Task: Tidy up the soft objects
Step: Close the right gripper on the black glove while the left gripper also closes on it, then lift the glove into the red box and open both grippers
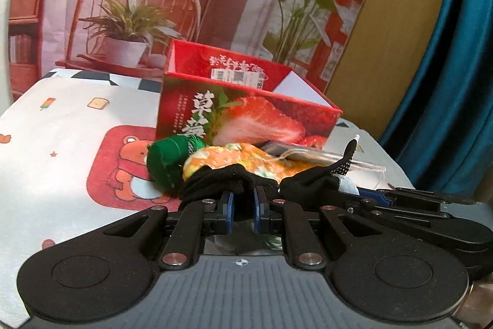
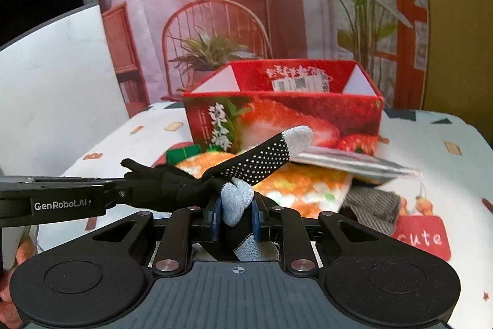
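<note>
Two tools grip one black glove at lower centre of both views: left tool clamped on its cuff, right tool clamped on its grey-tipped fingers, in front of the red strawberry box on the worktop.

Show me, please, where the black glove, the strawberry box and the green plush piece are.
black glove [image 2: 262, 159]: right wrist view, on its dotted finger.
strawberry box [image 1: 262, 119]: left wrist view, on its front wall.
green plush piece [image 1: 166, 162]: left wrist view, on its rounded end.
</note>
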Tool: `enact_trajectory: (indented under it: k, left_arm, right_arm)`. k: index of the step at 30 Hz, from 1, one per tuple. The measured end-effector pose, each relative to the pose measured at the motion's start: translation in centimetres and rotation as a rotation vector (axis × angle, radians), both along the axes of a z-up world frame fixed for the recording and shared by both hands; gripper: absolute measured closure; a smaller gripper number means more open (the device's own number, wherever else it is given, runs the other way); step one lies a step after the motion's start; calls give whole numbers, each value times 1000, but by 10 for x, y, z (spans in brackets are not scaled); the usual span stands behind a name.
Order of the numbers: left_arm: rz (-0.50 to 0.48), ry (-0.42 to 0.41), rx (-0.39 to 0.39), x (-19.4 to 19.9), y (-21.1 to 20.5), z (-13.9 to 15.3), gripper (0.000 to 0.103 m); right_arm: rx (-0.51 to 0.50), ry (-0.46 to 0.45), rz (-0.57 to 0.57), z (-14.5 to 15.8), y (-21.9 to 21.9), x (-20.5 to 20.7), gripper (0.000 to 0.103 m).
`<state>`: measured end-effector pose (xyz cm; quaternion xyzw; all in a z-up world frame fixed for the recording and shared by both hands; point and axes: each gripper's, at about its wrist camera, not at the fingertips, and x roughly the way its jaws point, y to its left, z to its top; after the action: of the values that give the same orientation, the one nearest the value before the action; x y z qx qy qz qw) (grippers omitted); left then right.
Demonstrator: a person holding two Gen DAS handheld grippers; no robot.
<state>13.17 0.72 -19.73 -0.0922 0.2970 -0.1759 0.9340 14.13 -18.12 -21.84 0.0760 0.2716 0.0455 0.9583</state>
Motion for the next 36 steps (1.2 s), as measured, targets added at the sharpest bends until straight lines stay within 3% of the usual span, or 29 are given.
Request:
enact_trajectory:
  k: [5, 11, 19, 27, 36]
  left_arm:
    - [16, -34, -18, 3, 6, 11, 89]
    - [16, -120, -11, 16, 7, 43, 89]
    - [0, -160, -27, 74, -5, 88, 89]
    - [-8, -96, -45, 161, -28, 97, 89]
    - [-14, 88, -19, 239, -51, 52, 89]
  right_arm:
    - [-9, -19, 23, 6, 4, 4, 86]
    - [33, -70, 46, 35, -3, 17, 86]
    - [20, -127, 80, 82, -28, 70, 86]
    - [-24, -118, 76, 104, -62, 156, 86]
    - [-83, 27, 84, 67, -95, 240, 86]
